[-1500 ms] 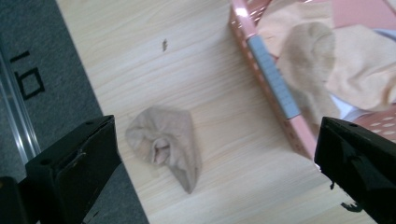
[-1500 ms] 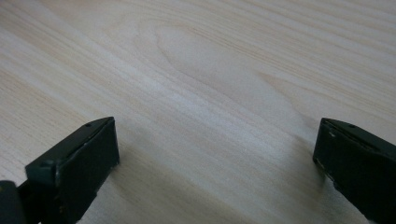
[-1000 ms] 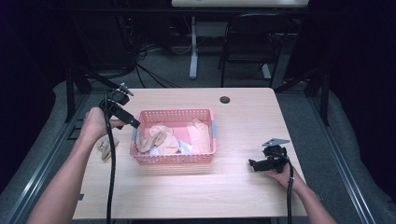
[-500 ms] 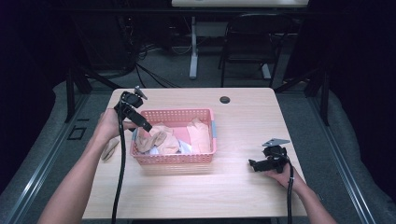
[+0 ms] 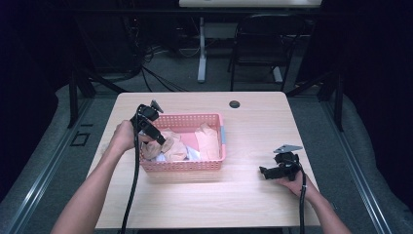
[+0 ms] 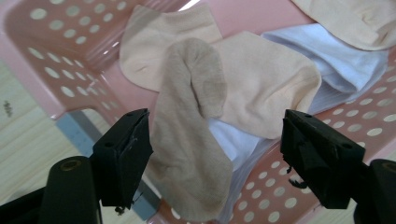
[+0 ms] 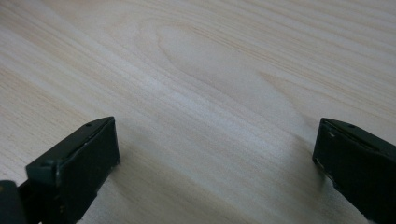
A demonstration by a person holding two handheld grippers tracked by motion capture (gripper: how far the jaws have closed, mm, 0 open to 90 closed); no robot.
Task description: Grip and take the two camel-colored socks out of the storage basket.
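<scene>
My left gripper [image 6: 215,163] dips into the left end of the pink basket [image 6: 42,70], jaws just closing in around the tan sock [image 6: 191,154] without pinching yet (soft ribbed knit, draped limp over the perforated plastic rim). My right gripper [image 7: 215,172] rests agape and empty on the smooth pale table [image 7: 210,70] at the near right, waiting.
</scene>
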